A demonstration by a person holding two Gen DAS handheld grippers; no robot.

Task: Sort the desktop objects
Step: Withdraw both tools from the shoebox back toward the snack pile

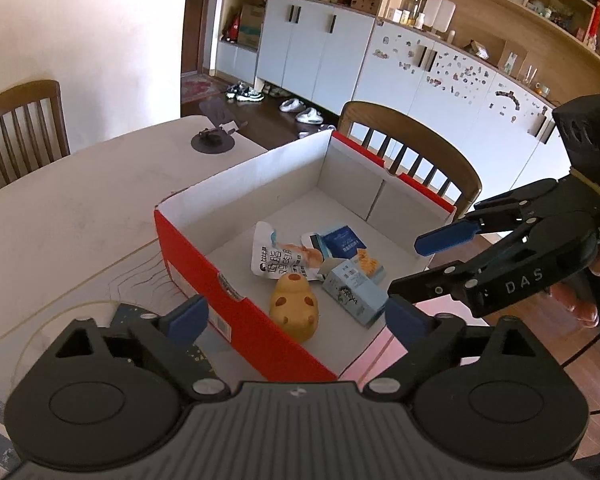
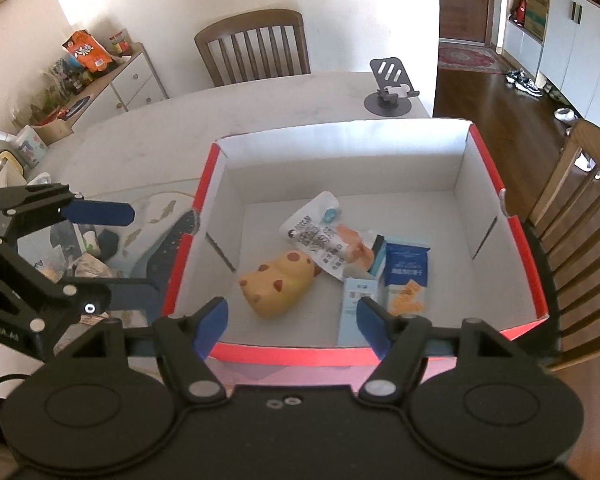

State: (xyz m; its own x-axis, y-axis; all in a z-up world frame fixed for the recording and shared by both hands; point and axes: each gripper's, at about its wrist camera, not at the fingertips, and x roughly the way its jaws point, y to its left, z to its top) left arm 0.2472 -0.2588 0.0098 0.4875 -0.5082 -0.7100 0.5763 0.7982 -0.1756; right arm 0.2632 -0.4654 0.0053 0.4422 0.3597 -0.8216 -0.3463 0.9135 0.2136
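The red cardboard box with white inside walls [image 2: 500, 184] stands on the pale bench [image 1: 80, 200]. On its floor lie a yellow soft toy with orange-brown spots [image 2: 278, 288], a white crumpled snack pouch printed with black Chinese characters [image 2: 320, 240], a dark blue carton with white lettering too small to read [image 2: 406, 268], and a pale blue printed carton [image 1: 356, 292]; all four sit close together, near the box's near wall. The left claw [image 1: 296, 318], with blue pads, stands wide with nothing between its jaws, above the box's near red edge. The right claw [image 2: 292, 326] is parted and empty too, hanging over the near wall. White letters "DAS" show on the right claw's black body in the left wrist view.
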